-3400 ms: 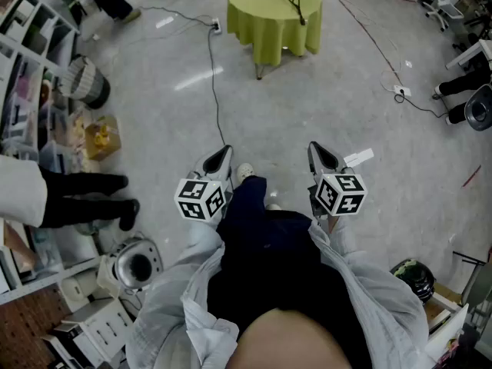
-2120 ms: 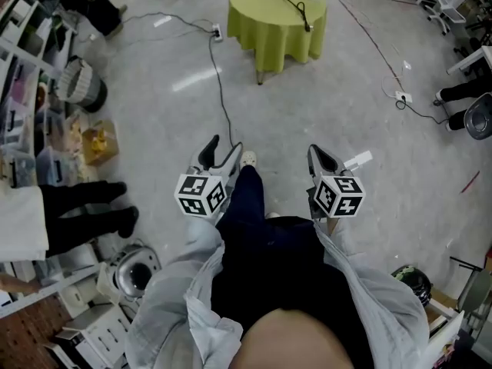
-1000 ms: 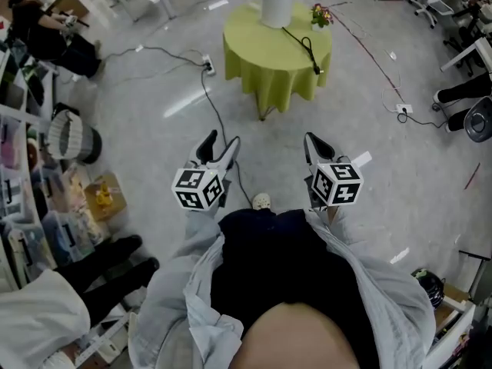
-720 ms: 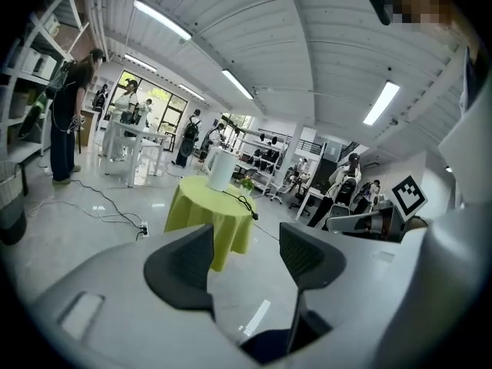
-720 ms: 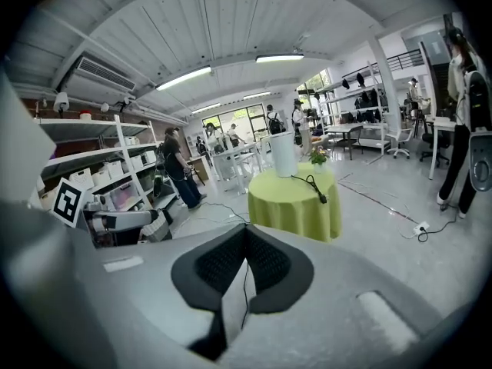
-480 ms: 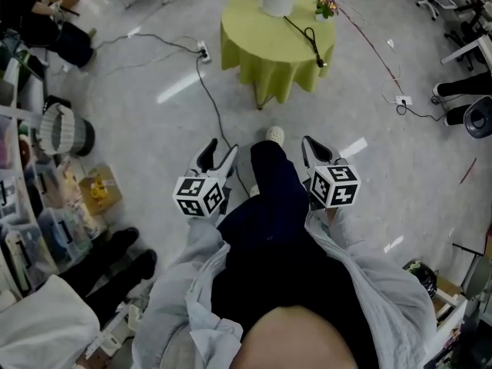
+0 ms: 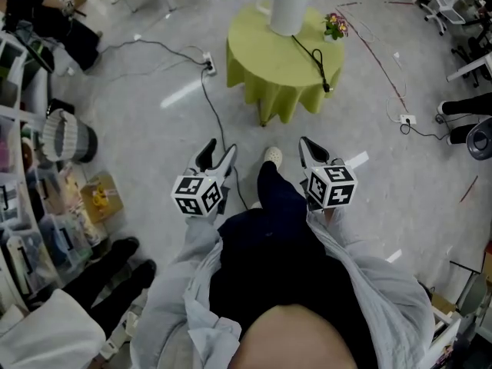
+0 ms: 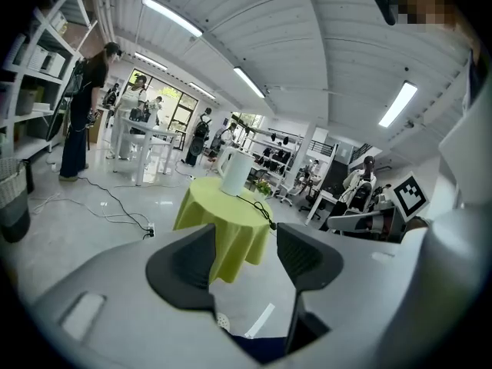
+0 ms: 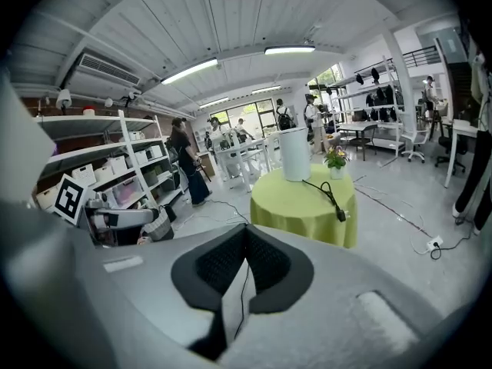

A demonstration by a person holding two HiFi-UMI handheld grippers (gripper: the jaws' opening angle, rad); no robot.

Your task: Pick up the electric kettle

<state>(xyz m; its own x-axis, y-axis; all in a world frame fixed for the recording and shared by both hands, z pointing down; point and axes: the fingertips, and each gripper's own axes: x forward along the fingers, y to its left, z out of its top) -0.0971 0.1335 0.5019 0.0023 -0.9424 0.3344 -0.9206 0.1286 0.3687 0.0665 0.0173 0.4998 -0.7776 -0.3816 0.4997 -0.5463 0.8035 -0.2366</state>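
Note:
The white electric kettle (image 7: pixel 290 6) stands upright on a round table under a yellow-green cloth (image 7: pixel 280 60), well ahead of both grippers. My left gripper (image 7: pixel 215 154) is open over the floor; its jaws have just been closing a little, with nothing between them. My right gripper (image 7: pixel 311 151) is shut and empty, level with the left. In the left gripper view the kettle (image 8: pixel 236 171) shows far off above the gap of the gripper (image 8: pixel 246 256). The right gripper view has the kettle (image 9: pixel 294 154) beyond the gripper (image 9: pixel 246 237), whose tips meet.
A black cord (image 7: pixel 315 52) runs from the kettle over the table edge, beside a small flower pot (image 7: pixel 335 26). A power strip (image 7: pixel 207 66) and cable lie on the floor. Shelves (image 7: pixel 19 229) and a bin (image 7: pixel 68 137) line the left; people stand nearby.
The table and kettle have come nearer and the whole kettle now shows. Both grippers have travelled forward with the walking person. The left jaws, shut at first, stand open.

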